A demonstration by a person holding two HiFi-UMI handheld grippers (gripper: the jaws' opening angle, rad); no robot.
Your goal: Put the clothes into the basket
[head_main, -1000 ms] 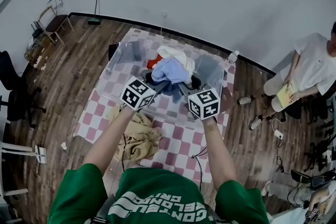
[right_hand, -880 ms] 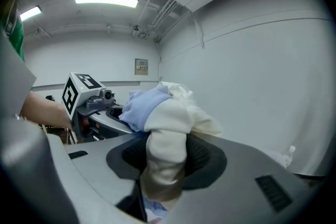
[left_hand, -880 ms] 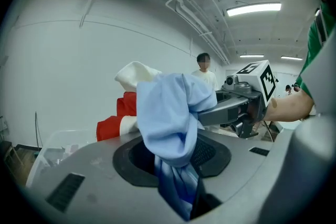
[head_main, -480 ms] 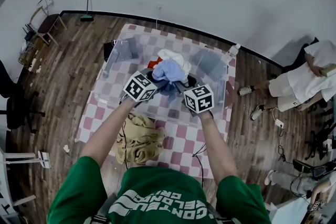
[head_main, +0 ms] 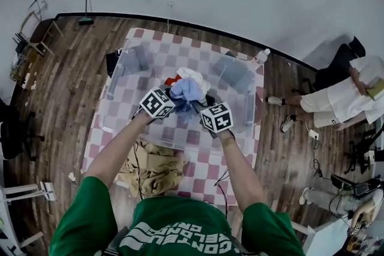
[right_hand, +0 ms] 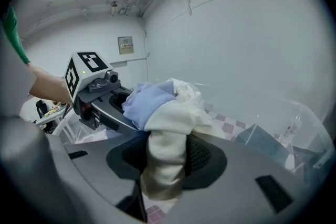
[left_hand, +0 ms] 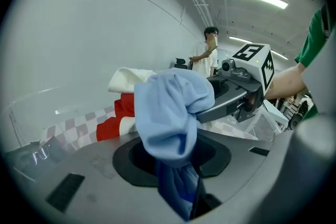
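A person in a green shirt is holding a bundle of clothes over the clear basket (head_main: 137,63), which is standing on the checked cloth (head_main: 201,168). Both forearms are reaching forward and converging above the basket's middle. The drop-in step is apparently under way. The left gripper (head_main: 173,106) is pinching a light blue garment (head_main: 187,90) between part-closed jaws, and the right gripper (head_main: 201,112) is clamping a cream garment (right_hand: 165,128). A red piece (left_hand: 113,123) is showing just behind. Both grippers are likely needing to lower and let go together, with the tan heap (head_main: 150,168) waiting outside the near wall.
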